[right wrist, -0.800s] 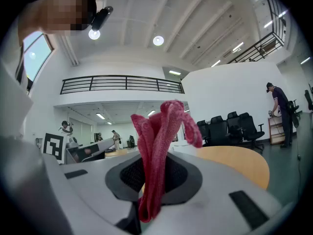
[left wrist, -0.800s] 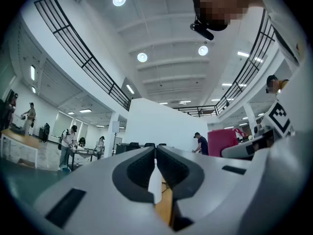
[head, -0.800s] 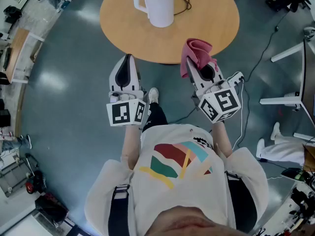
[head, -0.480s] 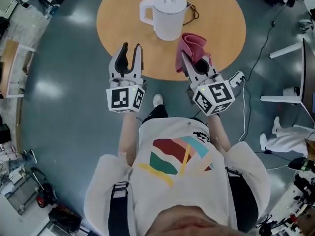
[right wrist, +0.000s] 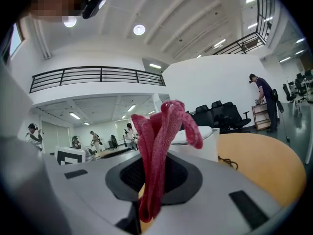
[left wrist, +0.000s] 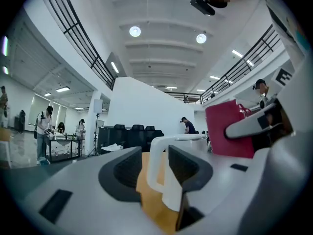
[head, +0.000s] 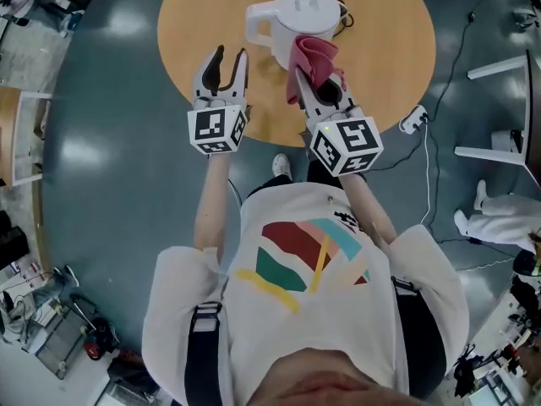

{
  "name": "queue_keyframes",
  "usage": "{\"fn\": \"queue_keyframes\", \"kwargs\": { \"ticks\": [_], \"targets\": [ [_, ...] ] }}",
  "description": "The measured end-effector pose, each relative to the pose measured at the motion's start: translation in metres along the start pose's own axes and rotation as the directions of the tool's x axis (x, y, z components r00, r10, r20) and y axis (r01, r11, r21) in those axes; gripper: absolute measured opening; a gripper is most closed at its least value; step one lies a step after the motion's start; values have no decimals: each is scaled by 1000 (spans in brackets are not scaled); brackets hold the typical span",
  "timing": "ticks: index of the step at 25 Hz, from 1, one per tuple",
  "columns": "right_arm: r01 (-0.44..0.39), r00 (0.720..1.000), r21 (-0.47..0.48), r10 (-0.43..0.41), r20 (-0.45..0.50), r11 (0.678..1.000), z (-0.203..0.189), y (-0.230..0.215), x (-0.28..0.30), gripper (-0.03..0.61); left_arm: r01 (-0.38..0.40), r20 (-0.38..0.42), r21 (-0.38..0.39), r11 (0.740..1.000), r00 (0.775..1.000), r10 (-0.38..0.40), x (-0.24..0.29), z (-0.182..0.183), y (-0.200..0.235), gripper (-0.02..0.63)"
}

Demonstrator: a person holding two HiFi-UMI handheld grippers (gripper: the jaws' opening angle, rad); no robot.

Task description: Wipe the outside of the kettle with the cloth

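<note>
The right gripper pinches a folded, nubbly red cloth tight between its jaws, beside the left gripper, whose jaws stand moderately apart on nothing. Just beyond both stands the smooth white kettle, lid on, on the round wooden table.

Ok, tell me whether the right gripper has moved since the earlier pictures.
Yes: the right gripper carried the cloth forward from the edge of the table up to the kettle.

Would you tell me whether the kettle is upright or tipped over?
Upright: the kettle stands on the round table with its lid on top and handle at the side.
</note>
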State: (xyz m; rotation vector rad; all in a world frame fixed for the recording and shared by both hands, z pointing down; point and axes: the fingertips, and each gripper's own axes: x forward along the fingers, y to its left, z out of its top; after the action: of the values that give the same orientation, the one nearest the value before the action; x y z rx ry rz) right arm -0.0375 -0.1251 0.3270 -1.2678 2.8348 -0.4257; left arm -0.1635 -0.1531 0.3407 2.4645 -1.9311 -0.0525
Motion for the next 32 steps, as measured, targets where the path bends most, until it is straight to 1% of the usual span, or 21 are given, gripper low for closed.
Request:
{"fn": "queue_keyframes", "kwargs": {
  "ticks": [3, 4, 6, 8, 10, 12, 15, 17, 19, 23, 28, 32],
  "targets": [
    [-4, 1000, -37, 4, -13, 999, -19, 7, 31, 38, -27, -14, -52, 998, 1000, 26, -1, -19, 17, 196],
    [-2, 1000, -49, 1, -8, 999, -21, 7, 40, 38, -30, -18, -59, 998, 999, 29, 0, -22, 20, 196],
    [12, 1000, -74, -12, 7, 997, -27, 7, 57, 38, -30, -29, -29, 999, 999, 29, -3, -24, 22, 196],
    [27, 999, -152, -23, 29, 988, -36, 15, 80, 38, -41, -45, -5, 999, 998, 41, -11, -28, 32, 196],
    [35, 998, -238, -22, 60, 971, -41, 27, 106, 38, -70, -66, -20, 997, 995, 68, -21, -35, 43, 196],
    [41, 996, -272, -17, 88, 961, -42, 33, 125, 38, -95, -92, -27, 995, 992, 92, -34, -43, 48, 196],
    [52, 993, -293, -18, 119, 955, -45, 37, 141, 38, -110, -146, -10, 994, 983, 107, -49, -60, 56, 196],
    [61, 992, -314, -23, 121, 948, -52, 39, 151, 38, -123, -172, -14, 992, 978, 119, -57, -73, 68, 196],
    [64, 993, -330, -28, 113, 942, -63, 40, 158, 38, -141, -178, -19, 990, 975, 135, -65, -83, 78, 196],
    [90, 992, -368, -49, 118, 925, -73, 29, 166, 38, -148, -180, -14, 989, 973, 143, -64, -96, 78, 196],
    [137, 986, -366, -90, 142, 920, -67, 18, 173, 38, -140, -177, -14, 990, 975, 136, -58, -102, 76, 196],
    [189, 976, -318, -142, 167, 929, -66, -1, 164, 38, -141, -184, -30, 990, 974, 133, -44, -111, 70, 196]
  ]
}}
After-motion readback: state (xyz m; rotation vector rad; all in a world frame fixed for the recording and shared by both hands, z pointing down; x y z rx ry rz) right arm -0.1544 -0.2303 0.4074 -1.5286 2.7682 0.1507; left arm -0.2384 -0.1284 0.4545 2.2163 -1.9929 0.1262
